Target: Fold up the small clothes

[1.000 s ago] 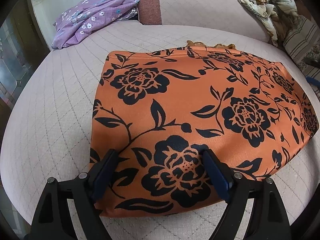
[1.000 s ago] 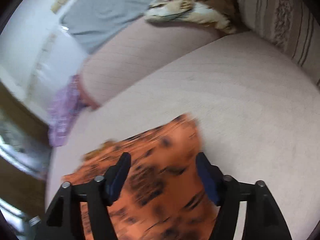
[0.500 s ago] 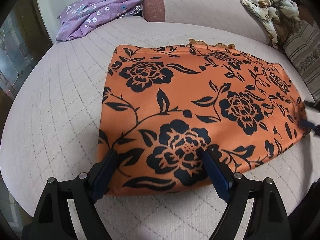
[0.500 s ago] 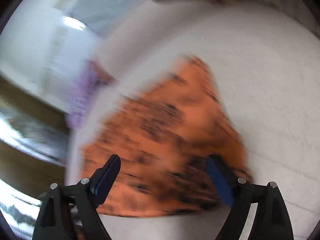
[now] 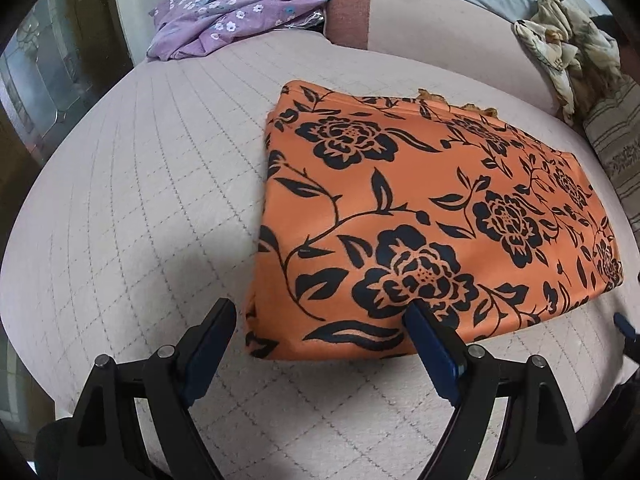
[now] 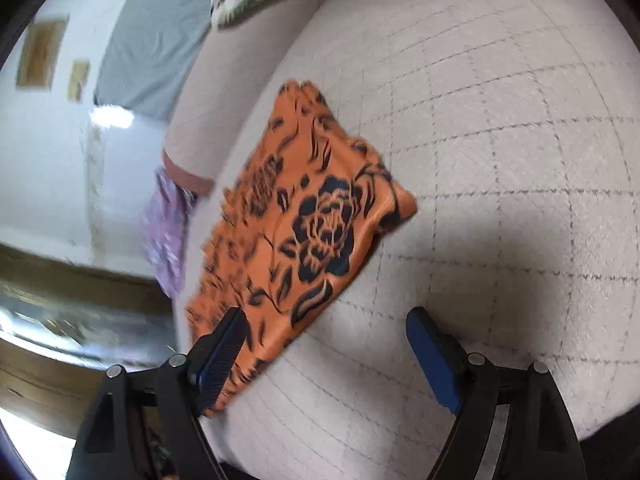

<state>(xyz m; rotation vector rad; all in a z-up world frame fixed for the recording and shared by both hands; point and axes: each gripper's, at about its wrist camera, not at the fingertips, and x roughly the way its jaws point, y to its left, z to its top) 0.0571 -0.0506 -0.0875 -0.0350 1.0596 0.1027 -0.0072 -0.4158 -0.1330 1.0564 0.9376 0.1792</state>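
Observation:
An orange cloth with black flowers lies folded flat on the quilted beige cushion. My left gripper is open and empty, just in front of the cloth's near edge, near its left corner. In the right wrist view the same cloth lies to the left, blurred. My right gripper is open and empty, over the cushion beside the cloth's edge. Its tip shows in the left wrist view at the far right.
A purple flowered garment lies at the back left by the sofa's backrest. A crumpled beige patterned cloth and a striped cushion sit at the back right. The cushion's front edge drops off close to both grippers.
My left gripper has drawn back and shifted left, off the cloth's near edge. My right gripper has swung right and back, so the cloth now lies to its left.

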